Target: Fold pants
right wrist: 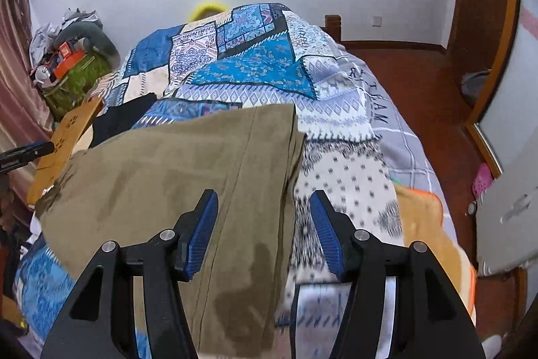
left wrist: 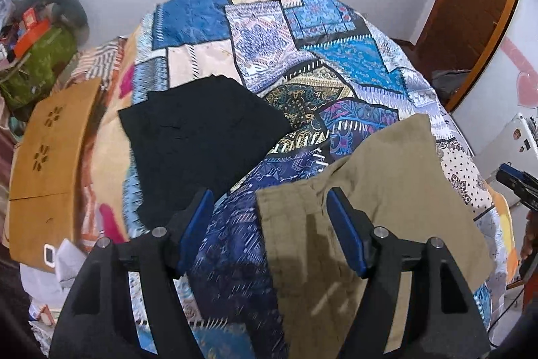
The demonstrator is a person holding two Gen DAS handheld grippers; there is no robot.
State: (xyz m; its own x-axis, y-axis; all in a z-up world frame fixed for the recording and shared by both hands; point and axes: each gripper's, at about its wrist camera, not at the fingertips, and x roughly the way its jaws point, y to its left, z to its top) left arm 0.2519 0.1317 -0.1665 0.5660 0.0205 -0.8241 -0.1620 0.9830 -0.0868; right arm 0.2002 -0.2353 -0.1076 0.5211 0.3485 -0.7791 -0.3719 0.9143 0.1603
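Both hand-held grippers, left (left wrist: 270,212) and right (right wrist: 264,214), agape above khaki pants (right wrist: 188,170), edges between jaws.

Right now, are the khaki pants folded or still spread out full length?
Folded. The khaki pants lie on the patchwork quilt as a compact block, with stacked layer edges at the far right corner. How many folds: cannot tell.

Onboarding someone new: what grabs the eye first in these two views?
The loud blue patchwork bedspread fills both views. On it lie khaki pants, folded flat in front of both grippers, and a folded black garment to their left. The left gripper and right gripper hover open, gripping nothing.
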